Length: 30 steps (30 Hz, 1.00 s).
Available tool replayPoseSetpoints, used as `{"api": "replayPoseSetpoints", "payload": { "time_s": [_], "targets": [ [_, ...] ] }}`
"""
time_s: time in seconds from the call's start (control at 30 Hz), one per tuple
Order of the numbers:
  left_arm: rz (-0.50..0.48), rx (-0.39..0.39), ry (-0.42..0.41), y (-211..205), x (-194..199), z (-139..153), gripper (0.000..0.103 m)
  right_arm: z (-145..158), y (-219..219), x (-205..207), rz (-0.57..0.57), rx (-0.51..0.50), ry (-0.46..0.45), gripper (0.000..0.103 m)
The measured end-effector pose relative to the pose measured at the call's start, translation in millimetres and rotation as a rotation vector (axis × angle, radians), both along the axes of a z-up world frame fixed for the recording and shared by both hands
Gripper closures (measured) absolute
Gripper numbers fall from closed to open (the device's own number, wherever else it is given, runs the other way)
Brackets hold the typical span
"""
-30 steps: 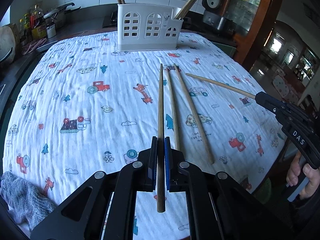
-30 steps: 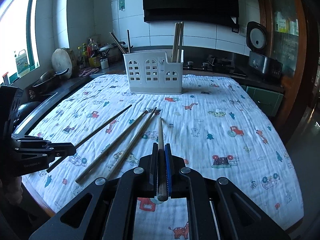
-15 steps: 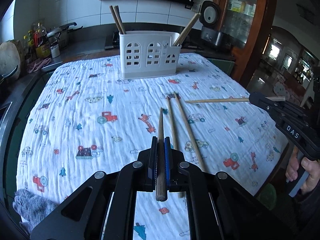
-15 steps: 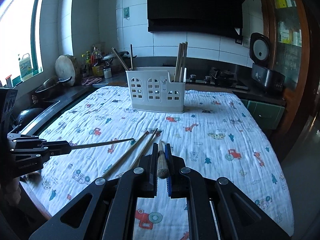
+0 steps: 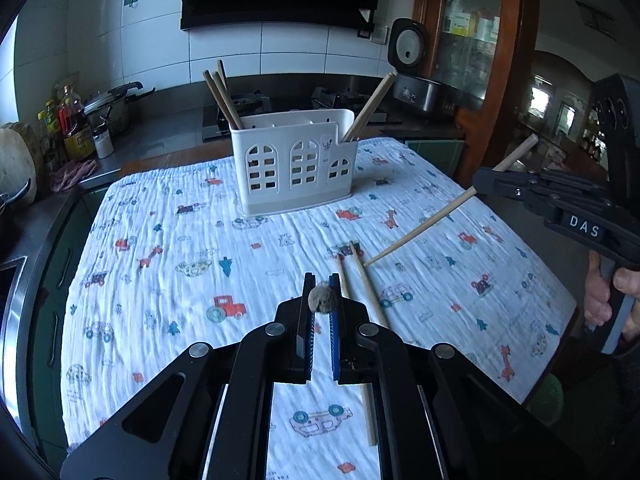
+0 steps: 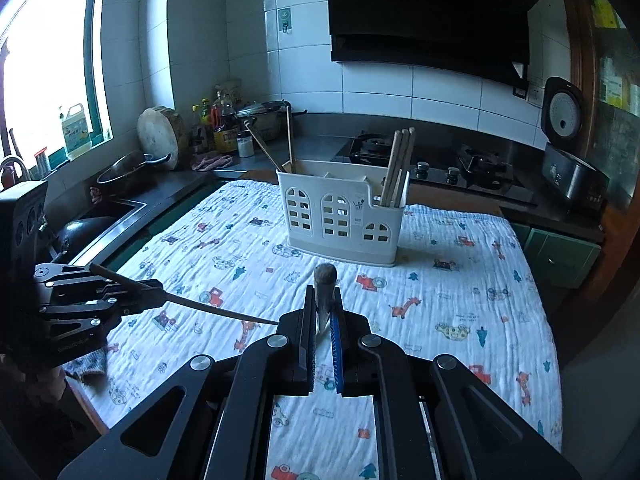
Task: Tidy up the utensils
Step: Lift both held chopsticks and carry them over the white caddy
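**Two chopsticks gripped, two left on the cloth**

Left wrist view: left gripper (image 5: 321, 300) is clenched on a dark chopstick (image 5: 320, 303), seen end-on btwn the pads. Right gripper (image 5: 486, 184) comes in from the right edge, a hand (image 5: 600, 300) on its handle, clamped on a pale chopstick (image 5: 420, 228) whose tip slants down toward the printed tablecloth (image 5: 180, 280). Two loose chopsticks (image 5: 362, 280) lie side by side on the cloth just right of the left gripper. White utensil caddy (image 5: 294, 164) stands at the far end of the cloth — a few dark sticks lean out of its left compartment, one pale stick out of the low right one; middle section's contents can't be made out.

Right wrist view: right gripper (image 6: 323, 308) is shut on its chopstick (image 6: 325, 280), butt end poking up past the pads. Left gripper (image 6: 158, 298) at the left edge holds its dark stick (image 6: 216, 309) pointing across the cloth (image 6: 460, 300). Caddy (image 6: 340, 216) beyond — approx three pale sticks upright in the right compartment, thin dark ones leaning in the left.
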<state>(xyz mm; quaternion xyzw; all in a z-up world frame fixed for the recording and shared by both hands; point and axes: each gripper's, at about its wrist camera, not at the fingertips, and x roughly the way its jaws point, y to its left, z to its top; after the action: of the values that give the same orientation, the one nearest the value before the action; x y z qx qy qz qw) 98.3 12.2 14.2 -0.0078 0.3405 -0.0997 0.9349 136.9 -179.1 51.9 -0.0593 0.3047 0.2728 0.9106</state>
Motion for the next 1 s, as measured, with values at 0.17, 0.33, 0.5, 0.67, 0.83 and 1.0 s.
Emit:
{"api": "replayPoseSetpoints", "payload": {
  "time_s": [0.17,0.33,0.5,0.67,0.83,1.0],
  "targets": [
    [-0.001,0.000,-0.038,7.5,23.3,31.3,0.098,39.4,6.6,27.4,0.038,-0.010,0.000,0.096],
    [-0.004,0.000,-0.108,14.9,48.4,76.3,0.098,77.4,11.8,57.4,0.025,-0.035,-0.038,0.096],
    [0.016,0.004,-0.181,23.4,76.7,119.8,0.098,108.0,18.5,84.2,0.022,-0.052,-0.062,0.096],
    [0.049,-0.001,-0.211,29.6,111.1,143.0,0.098,128.9,25.3,108.7,-0.008,-0.067,-0.098,0.096],
    [0.093,0.037,-0.200,30.0,145.2,139.1,0.098,132.2,35.0,134.5,-0.036,-0.098,-0.113,0.096],
    [0.115,0.011,-0.144,38.5,176.0,121.6,0.098,118.4,42.8,159.6,-0.051,-0.115,-0.090,0.096]
  ]
}}
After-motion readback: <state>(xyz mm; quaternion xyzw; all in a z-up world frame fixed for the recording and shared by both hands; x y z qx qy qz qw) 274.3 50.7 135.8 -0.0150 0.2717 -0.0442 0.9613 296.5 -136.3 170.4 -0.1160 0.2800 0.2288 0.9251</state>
